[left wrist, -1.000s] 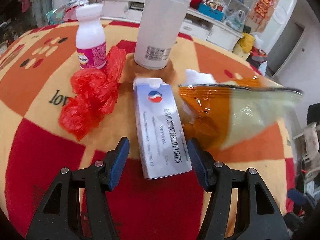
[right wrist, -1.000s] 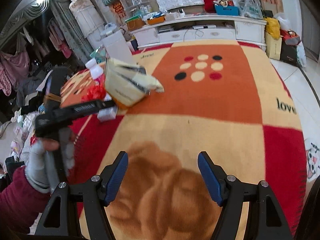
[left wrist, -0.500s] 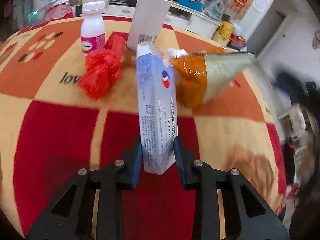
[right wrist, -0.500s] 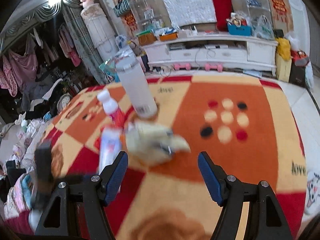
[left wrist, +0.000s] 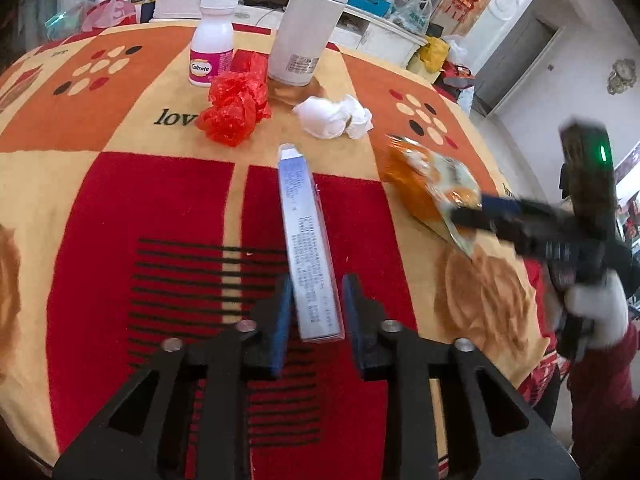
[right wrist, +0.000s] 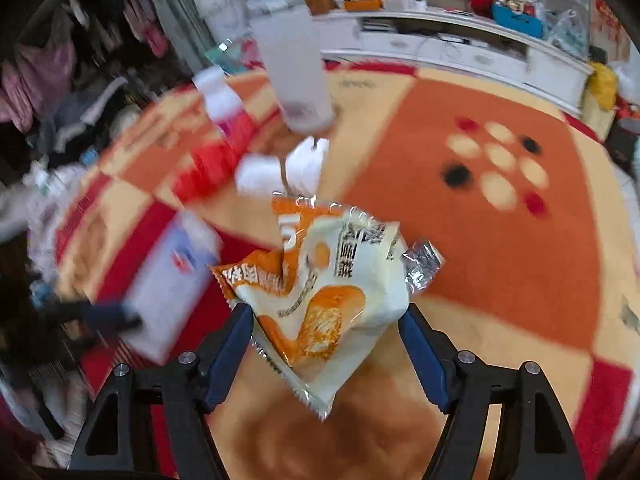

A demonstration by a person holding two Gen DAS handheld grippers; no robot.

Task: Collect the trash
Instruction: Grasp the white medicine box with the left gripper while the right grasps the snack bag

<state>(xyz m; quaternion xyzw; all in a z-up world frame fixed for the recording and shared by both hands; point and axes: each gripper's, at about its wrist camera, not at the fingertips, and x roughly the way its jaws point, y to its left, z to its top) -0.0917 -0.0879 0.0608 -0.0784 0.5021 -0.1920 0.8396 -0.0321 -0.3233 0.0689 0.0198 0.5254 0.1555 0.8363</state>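
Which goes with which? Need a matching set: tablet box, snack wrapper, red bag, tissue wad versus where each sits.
1 tablet box
2 snack wrapper
3 red bag
4 tissue wad

A beside the Caltrate bottle
B between the right claw pads
C front-right of the white flask
D between the left claw pads

Pairs: 1-D, 2-B, 3-A, 4-C.
The left claw's jaws are opening, with the box between them.

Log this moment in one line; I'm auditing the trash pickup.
left claw: opening around tablet box | right claw: holds snack packet | left on cloth: red bag, tissue wad
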